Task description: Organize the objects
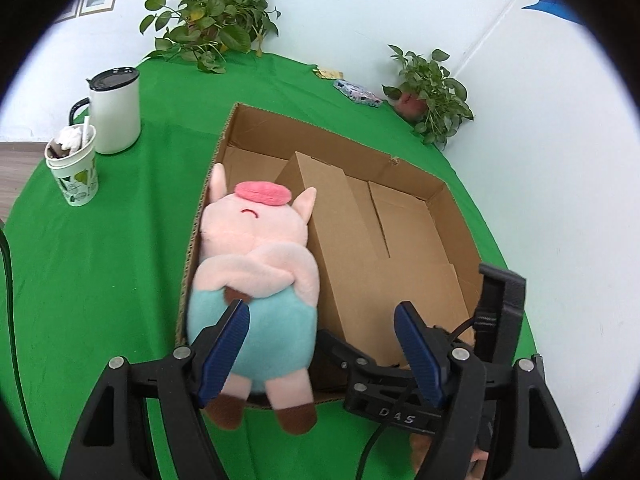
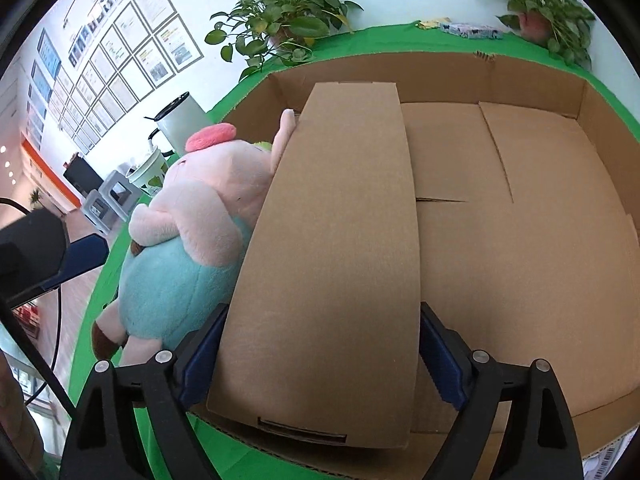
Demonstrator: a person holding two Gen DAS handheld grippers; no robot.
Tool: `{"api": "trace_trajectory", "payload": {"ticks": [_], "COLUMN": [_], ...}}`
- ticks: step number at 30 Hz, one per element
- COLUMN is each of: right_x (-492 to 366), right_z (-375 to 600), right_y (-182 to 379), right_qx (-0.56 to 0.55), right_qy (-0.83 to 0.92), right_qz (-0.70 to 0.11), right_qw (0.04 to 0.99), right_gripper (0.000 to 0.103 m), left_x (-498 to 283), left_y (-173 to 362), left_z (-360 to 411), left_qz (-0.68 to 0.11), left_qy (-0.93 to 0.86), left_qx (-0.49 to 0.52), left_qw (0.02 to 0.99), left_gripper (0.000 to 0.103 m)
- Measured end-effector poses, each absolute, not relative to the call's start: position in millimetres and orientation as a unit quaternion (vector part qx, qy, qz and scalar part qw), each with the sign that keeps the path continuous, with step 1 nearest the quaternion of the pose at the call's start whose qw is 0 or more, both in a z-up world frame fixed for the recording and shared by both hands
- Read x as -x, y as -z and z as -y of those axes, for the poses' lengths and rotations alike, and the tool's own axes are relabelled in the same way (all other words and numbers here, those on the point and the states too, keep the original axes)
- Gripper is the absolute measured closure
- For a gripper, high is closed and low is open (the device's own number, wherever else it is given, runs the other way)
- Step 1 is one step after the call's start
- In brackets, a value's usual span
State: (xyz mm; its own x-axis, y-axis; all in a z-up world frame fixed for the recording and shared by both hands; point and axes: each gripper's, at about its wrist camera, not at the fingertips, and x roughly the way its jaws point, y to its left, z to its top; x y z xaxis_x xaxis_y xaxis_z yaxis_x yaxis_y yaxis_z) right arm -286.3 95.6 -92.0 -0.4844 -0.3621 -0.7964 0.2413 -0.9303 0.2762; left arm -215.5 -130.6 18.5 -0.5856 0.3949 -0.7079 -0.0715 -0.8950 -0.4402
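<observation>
A pink plush pig point(image 1: 256, 264) in teal trousers lies along the left side of an open cardboard box point(image 1: 404, 168), its feet hanging over the near edge. My left gripper point(image 1: 322, 344) is open above the box's near edge, its left pad against the pig's teal belly. In the right wrist view the pig point(image 2: 192, 240) lies left of a cardboard flap point(image 2: 332, 248). My right gripper point(image 2: 320, 352) is shut on this flap, one blue pad at each of its edges, holding it tilted inside the box point(image 2: 540, 92).
A white lidded mug point(image 1: 114, 110) and a paper cup point(image 1: 74, 170) with rubbish stand on the green cloth at the left. Two potted plants point(image 1: 208, 12) point(image 1: 432, 92) and a small patterned packet point(image 1: 358, 92) sit at the table's far edge by the wall.
</observation>
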Motion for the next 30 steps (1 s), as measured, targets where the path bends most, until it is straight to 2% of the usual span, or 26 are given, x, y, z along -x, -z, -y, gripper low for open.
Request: {"api": "trace_trajectory", "payload": {"ticks": [12,16,21,23,25,30], "right_x": [260,230,184,172,167,167], "right_z": [-109,-135,-167,-178,-187,-197], "right_y": [54,29,-3,-9,-10,0], "right_qx": [-0.44,-0.399,-0.336,-0.325,-0.327,-0.363], "right_qy": [0.881,0.903,0.934,0.938,0.937,0.919], "right_qz": [0.051,0.059,0.034,0.029,0.032,0.063], "right_qw": [0.168,0.147,0.118,0.116,0.118,0.141], "right_gripper": [0.008,0.008,0.008,0.011,0.013,0.012], "left_x": [182,156,126,119,116,110], "left_y": [-31,-42,-56,-58,-58,-57], "left_z": [135,123,103,97,92,85], "left_qz": [0.168,0.132,0.083,0.073,0.076,0.08], "left_qy": [-0.891,-0.915,-0.944,-0.947,-0.946,-0.945], "left_qx": [0.405,0.366,0.309,0.3,0.302,0.305], "left_qw": [0.117,0.107,0.085,0.083,0.087,0.086], "left_gripper": [0.029,0.029,0.027,0.027,0.027,0.027]}}
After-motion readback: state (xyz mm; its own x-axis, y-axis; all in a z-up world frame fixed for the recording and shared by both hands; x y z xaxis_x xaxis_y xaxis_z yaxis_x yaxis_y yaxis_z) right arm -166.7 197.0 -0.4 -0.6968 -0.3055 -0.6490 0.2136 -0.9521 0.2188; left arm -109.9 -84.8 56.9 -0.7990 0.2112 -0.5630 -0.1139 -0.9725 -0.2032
